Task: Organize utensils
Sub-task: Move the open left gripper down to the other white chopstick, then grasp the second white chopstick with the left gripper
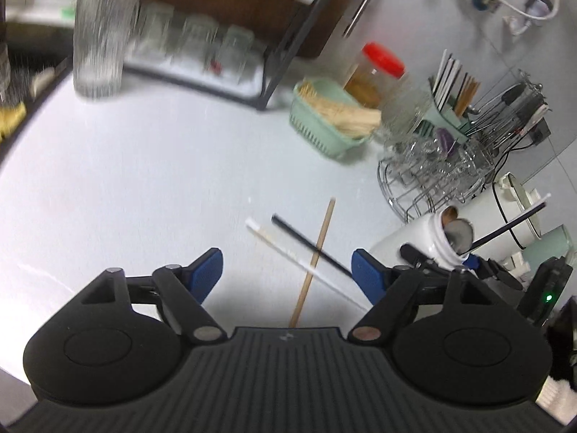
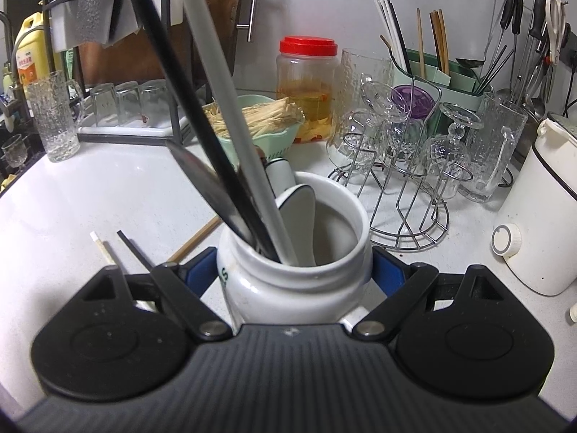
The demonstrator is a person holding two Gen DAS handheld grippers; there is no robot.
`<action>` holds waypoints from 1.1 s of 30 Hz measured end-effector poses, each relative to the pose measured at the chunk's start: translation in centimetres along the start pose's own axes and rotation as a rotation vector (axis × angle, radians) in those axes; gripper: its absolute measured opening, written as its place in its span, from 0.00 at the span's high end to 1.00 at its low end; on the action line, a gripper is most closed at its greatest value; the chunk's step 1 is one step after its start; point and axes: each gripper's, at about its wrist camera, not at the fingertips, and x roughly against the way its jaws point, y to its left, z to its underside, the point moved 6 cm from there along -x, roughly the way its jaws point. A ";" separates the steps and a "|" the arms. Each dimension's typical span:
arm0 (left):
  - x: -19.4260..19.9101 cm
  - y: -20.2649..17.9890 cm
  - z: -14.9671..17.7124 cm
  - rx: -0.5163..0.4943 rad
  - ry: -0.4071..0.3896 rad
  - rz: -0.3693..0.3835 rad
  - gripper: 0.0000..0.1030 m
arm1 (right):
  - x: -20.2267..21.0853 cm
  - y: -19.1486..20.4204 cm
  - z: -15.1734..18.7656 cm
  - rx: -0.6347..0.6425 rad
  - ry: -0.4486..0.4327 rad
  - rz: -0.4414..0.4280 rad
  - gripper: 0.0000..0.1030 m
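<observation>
Three chopsticks (image 1: 317, 252) lie beneath wide-open, empty left tongs (image 1: 286, 270); right tongs (image 2: 294, 270) clamp one jar (image 2: 292, 281).

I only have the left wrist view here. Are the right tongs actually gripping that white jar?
Observer: Yes, the right tongs are shut on the white jar, with a blue pad against each side.
Operator: What's inside it?
Observer: A black chopstick, a white chopstick, a white spoon and a dark flat utensil I can't identify.
Operator: Any room left?
Observer: Yes, the right half of its mouth is unoccupied.
</observation>
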 end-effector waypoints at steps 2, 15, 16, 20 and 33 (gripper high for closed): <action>-1.1 1.2 0.2 0.053 0.023 0.019 0.28 | 0.0 0.1 0.0 -0.003 0.003 0.011 0.12; -8.8 5.6 -1.1 0.396 0.094 0.095 0.50 | 0.0 0.1 0.1 -0.017 -0.003 0.038 0.11; -9.2 5.7 -1.2 0.435 0.100 0.100 0.51 | 0.0 0.1 0.1 -0.014 -0.005 0.037 0.11; -10.7 5.4 -1.8 0.461 0.121 0.029 0.54 | 0.0 0.1 0.1 -0.011 -0.005 0.035 0.11; -13.2 4.3 -3.3 0.504 0.209 -0.175 0.64 | -0.2 0.1 -0.2 -0.008 0.015 0.035 0.11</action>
